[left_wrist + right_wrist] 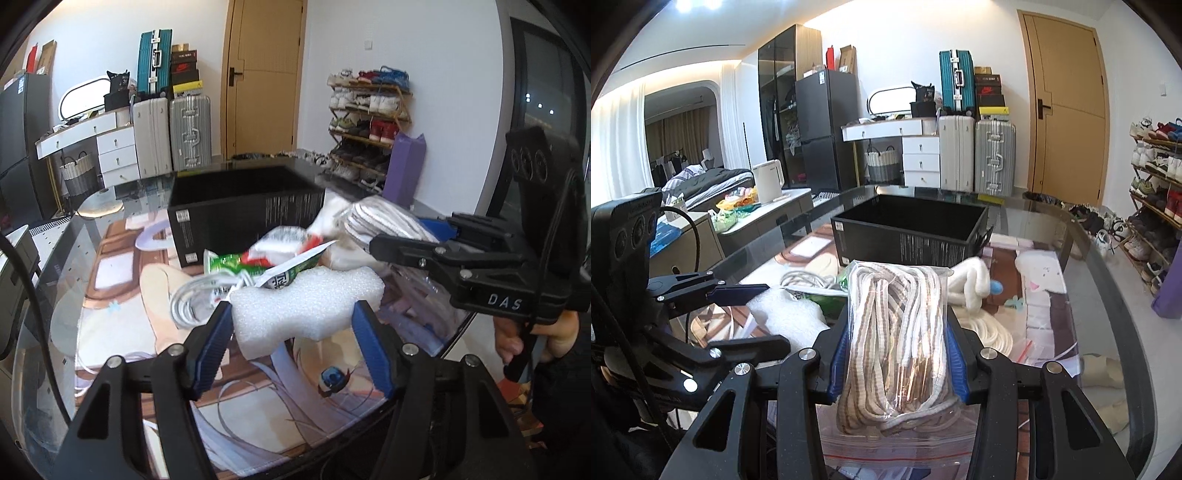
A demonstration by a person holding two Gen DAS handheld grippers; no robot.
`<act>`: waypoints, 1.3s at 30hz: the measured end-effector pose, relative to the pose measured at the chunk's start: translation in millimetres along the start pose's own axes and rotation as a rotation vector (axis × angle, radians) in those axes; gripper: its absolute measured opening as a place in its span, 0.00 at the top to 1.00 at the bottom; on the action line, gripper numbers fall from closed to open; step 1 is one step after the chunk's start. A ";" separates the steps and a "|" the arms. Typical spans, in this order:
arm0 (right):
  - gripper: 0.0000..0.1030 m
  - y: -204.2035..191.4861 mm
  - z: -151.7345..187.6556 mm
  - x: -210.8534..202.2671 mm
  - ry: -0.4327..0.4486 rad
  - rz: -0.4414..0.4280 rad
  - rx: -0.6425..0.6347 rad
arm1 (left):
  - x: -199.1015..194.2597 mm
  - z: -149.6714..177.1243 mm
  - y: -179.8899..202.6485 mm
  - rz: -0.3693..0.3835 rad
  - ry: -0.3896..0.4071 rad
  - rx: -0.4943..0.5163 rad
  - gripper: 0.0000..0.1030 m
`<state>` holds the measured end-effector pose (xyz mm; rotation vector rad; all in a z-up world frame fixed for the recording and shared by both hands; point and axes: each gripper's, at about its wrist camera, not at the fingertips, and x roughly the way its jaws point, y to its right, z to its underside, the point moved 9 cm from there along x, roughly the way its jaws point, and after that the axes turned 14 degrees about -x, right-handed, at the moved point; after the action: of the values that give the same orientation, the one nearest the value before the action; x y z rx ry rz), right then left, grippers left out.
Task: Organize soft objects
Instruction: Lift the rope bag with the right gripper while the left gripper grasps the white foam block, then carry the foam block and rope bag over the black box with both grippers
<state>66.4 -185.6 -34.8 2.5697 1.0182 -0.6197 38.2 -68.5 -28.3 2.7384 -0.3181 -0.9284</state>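
My left gripper is shut on a white foam block, which hangs a little above the printed mat; the block also shows in the right wrist view. In that view my right gripper is shut on a clear bag of striped rope, held upright above the table. The bag of rope and the right gripper appear at the right of the left wrist view. An open black box stands behind the pile, empty as far as I can see.
On the glass table lie a green snack packet, a coiled white cable, a white plush toy, a cream rope coil and zip bags. A shoe rack and suitcases stand by the wall.
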 end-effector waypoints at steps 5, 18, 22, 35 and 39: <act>0.56 5.1 -8.0 -10.6 0.021 0.001 0.009 | -11.0 -14.1 -2.0 0.008 0.031 -0.021 0.37; 0.56 20.7 -23.0 -17.0 0.045 0.009 0.038 | -22.9 -47.8 -18.3 -0.029 0.105 -0.058 0.37; 0.56 23.8 -28.2 -15.2 0.046 0.002 0.046 | -19.5 -61.8 -27.7 -0.042 0.124 -0.075 0.37; 0.56 43.5 -56.0 -4.4 0.059 -0.020 0.071 | 2.8 -98.3 -43.7 -0.069 0.149 -0.095 0.36; 0.56 48.3 -64.3 -1.8 0.065 -0.027 0.076 | 8.5 -106.6 -49.8 -0.075 0.152 -0.106 0.36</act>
<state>117.1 -192.8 27.2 2.6622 1.0712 -0.5960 117.1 -7.8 34.9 2.7188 -0.1356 -0.7262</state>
